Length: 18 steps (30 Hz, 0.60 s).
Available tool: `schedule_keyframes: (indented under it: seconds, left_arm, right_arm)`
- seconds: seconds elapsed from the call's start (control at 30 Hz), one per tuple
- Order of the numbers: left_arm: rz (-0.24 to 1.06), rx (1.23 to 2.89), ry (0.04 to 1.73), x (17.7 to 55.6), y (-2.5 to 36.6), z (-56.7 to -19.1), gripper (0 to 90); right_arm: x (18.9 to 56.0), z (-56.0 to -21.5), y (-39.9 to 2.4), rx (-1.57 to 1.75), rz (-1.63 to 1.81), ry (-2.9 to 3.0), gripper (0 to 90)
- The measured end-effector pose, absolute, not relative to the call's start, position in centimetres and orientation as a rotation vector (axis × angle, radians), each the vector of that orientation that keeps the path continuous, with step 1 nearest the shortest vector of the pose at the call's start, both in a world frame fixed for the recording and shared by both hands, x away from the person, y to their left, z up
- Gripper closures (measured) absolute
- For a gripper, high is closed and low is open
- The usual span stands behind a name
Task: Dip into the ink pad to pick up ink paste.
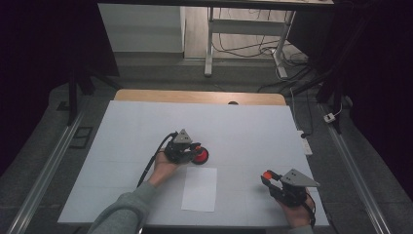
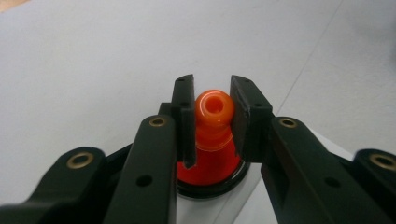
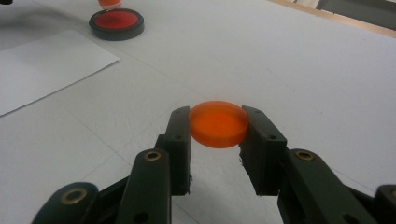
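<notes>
- White table cover (image 1: 146, 126): one; flat and matte, it bears everything else and should give the small parts a fair, non-sliding seat.
- Sheet of paper (image 1: 199, 189): one; light and limp, lying flat on the cover between the two hands, just beside the ink pad; nothing grips it.
- Left gripper (image 2: 212, 116): one; its jaws are closed on the knob of the orange stamp (image 2: 213, 135); in the high view this gripper (image 1: 195, 152) sits over the pad near the table's middle.
- Right gripper (image 3: 217, 126): one; its jaws are closed on the rim of the orange lid (image 3: 218, 123), held just above the cover at the person's right, well apart from the pad; seen from above at (image 1: 267, 178).
- Ink pad (image 3: 116, 23): one; a shallow black dish with a red inked face; probably light and stiff; the wet face will likely smear, so take it by the rim.
- Stamp: one; glossy hard plastic, likely light and a bit slippery; the narrow neck under the round knob is the sound place to grip, as now; its base meets the pad.
- Lid: one; a thin, stiff translucent disc, likely very light; pinched edge to edge it could pivot or pop free.
</notes>
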<state>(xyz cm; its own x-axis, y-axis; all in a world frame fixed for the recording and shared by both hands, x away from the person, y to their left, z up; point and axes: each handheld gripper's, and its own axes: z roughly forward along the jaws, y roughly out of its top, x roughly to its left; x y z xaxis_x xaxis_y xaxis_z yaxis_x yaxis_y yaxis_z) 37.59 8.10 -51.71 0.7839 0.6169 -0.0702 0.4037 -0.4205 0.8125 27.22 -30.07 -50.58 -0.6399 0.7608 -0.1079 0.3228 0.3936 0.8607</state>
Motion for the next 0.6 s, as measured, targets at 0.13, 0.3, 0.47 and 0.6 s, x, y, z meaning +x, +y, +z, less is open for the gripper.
schedule_keyframes:
  seconds: [0.13, 0.3, 0.47, 0.6]
  left_arm:
    - [0.299, 2.074, 0.761, 37.7, 8.0, -52.0, 72.3]
    - [0.312, 2.079, 0.745, 37.6, 7.8, -52.1, 72.2]
    - [0.321, 2.107, 0.75, 37.7, 7.7, -52.7, 72.3]
    - [0.32, 2.105, 0.733, 37.7, 7.7, -53.0, 72.4]
  right_arm:
    - [27.1, -50.6, -30.1, 0.931, 1.173, 2.163, 64.1]
    - [27.1, -50.6, -30.1, 0.934, 1.176, 2.161, 64.1]
    - [27.1, -50.6, -30.1, 0.932, 1.175, 2.163, 64.1]
    - [27.1, -50.6, -30.2, 0.934, 1.18, 2.16, 64.1]
